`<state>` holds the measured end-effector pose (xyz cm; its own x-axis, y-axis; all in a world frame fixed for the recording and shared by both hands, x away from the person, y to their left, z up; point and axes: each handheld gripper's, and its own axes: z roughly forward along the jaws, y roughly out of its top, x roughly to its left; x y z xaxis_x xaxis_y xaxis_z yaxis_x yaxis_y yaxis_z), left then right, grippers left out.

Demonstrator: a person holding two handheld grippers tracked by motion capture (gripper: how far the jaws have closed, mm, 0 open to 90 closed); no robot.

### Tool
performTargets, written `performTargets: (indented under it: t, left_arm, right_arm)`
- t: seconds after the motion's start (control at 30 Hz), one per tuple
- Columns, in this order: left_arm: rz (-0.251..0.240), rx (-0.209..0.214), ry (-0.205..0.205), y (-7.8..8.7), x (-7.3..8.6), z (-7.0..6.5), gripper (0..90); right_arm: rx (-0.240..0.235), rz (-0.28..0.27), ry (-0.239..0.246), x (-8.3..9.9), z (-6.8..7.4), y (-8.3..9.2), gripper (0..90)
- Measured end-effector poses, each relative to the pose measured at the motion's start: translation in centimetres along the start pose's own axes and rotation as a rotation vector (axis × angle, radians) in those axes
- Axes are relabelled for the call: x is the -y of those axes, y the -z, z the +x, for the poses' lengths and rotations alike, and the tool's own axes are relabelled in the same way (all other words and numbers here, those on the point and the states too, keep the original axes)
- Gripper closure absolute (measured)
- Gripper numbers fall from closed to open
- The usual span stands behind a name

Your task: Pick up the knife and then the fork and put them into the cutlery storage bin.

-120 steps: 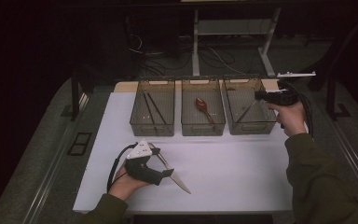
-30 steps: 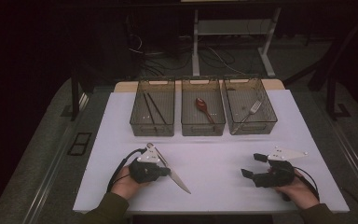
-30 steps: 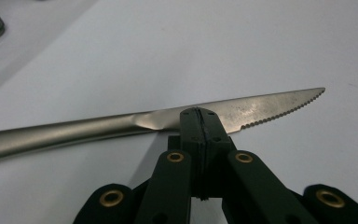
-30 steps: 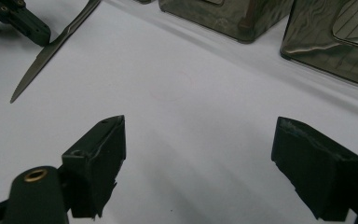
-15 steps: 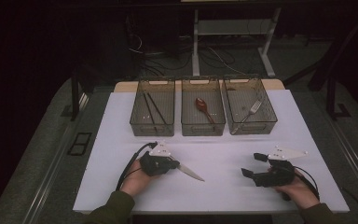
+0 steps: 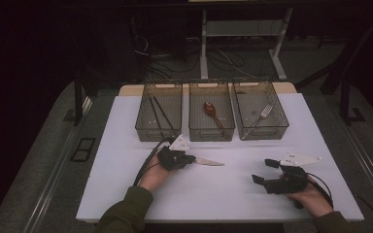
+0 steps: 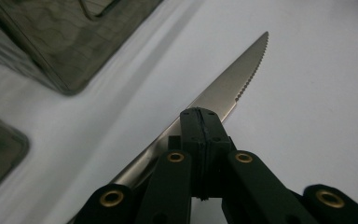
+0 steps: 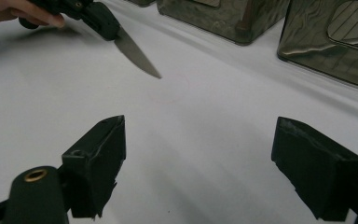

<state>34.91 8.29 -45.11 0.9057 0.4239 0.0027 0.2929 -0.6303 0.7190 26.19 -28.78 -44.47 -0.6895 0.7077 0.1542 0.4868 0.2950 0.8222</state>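
Knife is pinched in the left gripper, right gripper spread empty; next, a bin drop is likely needed.

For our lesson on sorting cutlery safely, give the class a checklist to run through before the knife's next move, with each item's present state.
1. Left tongs shut on the knife: ok, the pads are closed on the blade near its base.
2. Knife blade lies level, tip toward the open mat: ok.
3. Right tongs free and away from the blade: ok, open with nothing between them, resting at the mat's right side.
4. Bins already sorted: ok, left bin holds chopsticks, middle bin a spoon, right bin a fork.
5. Which bin takes knives: cannot tell.
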Motion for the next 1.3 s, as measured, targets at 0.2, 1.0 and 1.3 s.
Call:
performTargets:
  t: [0.2,1.0,1.3]
  left_arm:
    - [-0.015,0.005,0.019,0.1,-0.1,0.4,89.0]
    - [0.116,0.13,-0.056,1.3,-0.2,5.2,66.7]
    - [0.184,0.176,-0.117,1.5,-0.6,4.2,73.6]
  right_arm:
    - [-0.006,-0.002,0.004,0.0,0.0,0.0,17.0]
    - [-0.021,0.001,0.002,0.0,-0.2,0.1,17.0]
    - [-0.025,-0.001,0.001,0.0,-0.1,0.1,17.0]
